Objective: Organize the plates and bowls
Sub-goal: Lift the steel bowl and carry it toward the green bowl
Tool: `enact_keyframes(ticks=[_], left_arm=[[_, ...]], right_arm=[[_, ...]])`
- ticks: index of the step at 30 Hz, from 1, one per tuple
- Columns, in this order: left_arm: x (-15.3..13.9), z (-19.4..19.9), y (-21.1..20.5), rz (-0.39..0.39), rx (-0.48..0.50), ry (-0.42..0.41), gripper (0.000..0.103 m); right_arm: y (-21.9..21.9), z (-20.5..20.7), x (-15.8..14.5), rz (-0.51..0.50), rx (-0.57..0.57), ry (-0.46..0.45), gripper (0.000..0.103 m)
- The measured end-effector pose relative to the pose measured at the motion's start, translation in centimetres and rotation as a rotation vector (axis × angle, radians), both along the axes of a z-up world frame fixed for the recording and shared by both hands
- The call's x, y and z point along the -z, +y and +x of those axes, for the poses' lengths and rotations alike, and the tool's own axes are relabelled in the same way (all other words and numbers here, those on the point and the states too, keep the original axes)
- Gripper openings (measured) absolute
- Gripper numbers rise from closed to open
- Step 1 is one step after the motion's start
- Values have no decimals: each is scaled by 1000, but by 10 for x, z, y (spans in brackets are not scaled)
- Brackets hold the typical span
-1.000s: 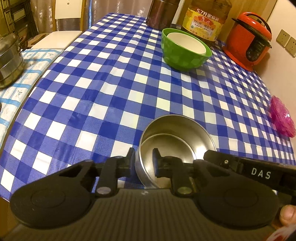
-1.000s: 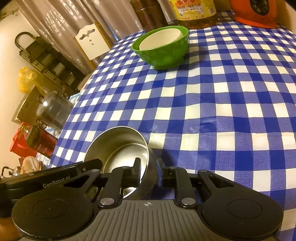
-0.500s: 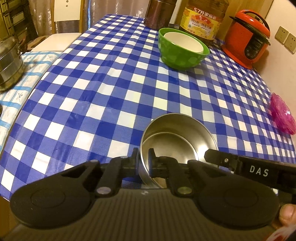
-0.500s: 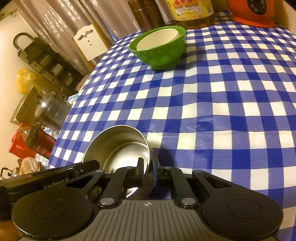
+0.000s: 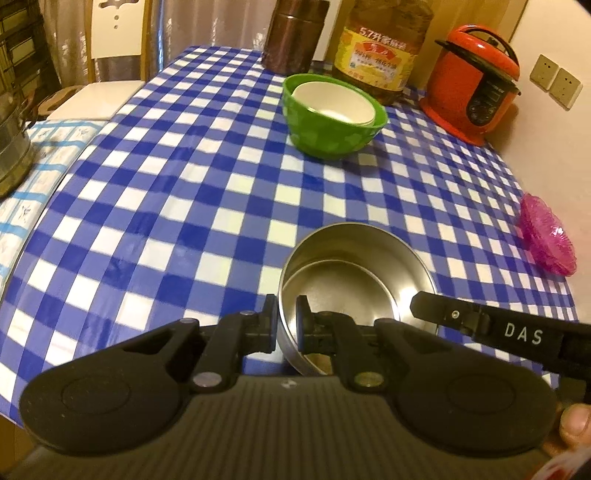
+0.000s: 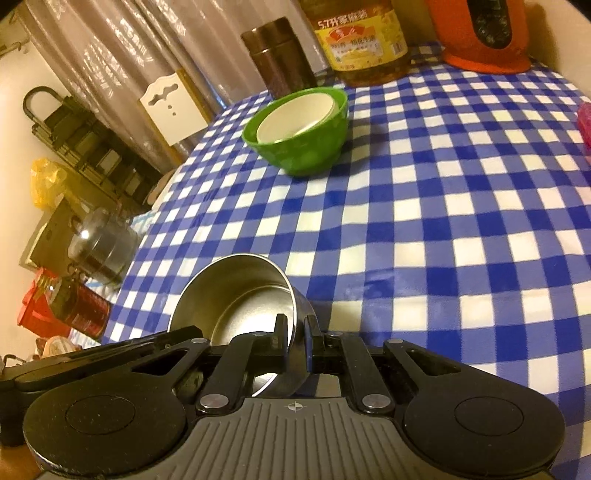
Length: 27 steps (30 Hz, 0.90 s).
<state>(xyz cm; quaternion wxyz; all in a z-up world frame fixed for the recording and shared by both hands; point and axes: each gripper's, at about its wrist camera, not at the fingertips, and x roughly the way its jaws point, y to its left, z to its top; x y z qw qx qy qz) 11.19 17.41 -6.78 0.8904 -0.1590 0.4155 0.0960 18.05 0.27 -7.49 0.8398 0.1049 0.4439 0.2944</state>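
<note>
A steel bowl (image 5: 354, 273) is held above the blue checked tablecloth (image 5: 184, 206). My left gripper (image 5: 286, 321) is shut on its left rim, one finger inside and one outside. My right gripper (image 6: 295, 341) is shut on the opposite rim of the same steel bowl (image 6: 236, 291), and its body shows in the left wrist view (image 5: 498, 328). A green bowl (image 5: 332, 125) with a white bowl (image 5: 332, 101) nested inside stands at the far side of the table; the pair also shows in the right wrist view (image 6: 299, 144).
Behind the green bowl stand a brown canister (image 5: 293, 35), an oil bottle (image 5: 380, 48) and a red rice cooker (image 5: 472, 85). A pink glass dish (image 5: 548, 236) lies at the right edge. A metal pot (image 6: 99, 251) and a chair (image 6: 173, 107) stand left of the table.
Both grippers closed onto the steel bowl's rim and lifted it; the view has moved forward toward the green bowl.
</note>
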Motion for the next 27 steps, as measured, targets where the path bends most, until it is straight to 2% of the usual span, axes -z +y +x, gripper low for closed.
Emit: enact_keyframes(ticks=[15, 27], left_arm=[[-30, 31, -15, 16, 44, -62, 8], [-46, 69, -11, 7, 67, -109, 8]], right_arm=[[-22, 14, -19, 15, 43, -39, 8], [-23, 51, -44, 25, 57, -98, 8]])
